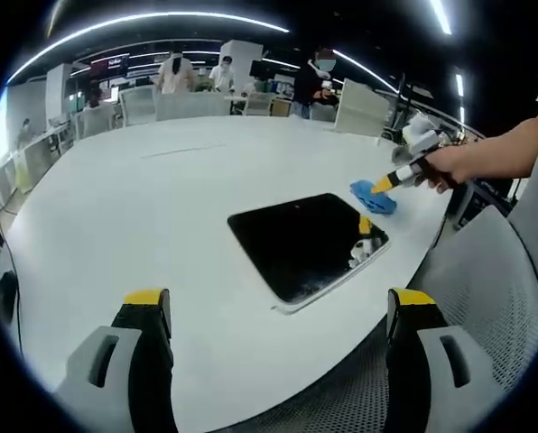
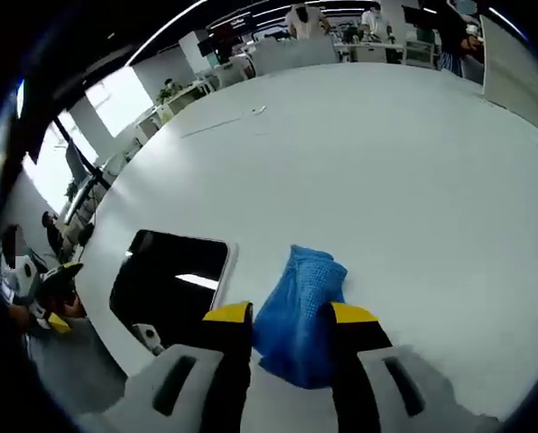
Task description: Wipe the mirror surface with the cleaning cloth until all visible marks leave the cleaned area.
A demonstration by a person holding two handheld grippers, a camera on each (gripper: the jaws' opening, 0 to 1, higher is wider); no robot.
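Two grippers work over a white table (image 1: 143,198). The left gripper (image 1: 278,316) hangs near the table's edge, jaws wide apart and holding nothing, with the mirror (image 1: 305,242) lying flat just beyond them. The right gripper (image 2: 290,327) has its jaws closed in on the blue cloth (image 2: 303,311), which rests on the table just right of the mirror (image 2: 170,278). In the left gripper view, the cloth (image 1: 374,197) sits off the mirror's far right corner. People stand far off.
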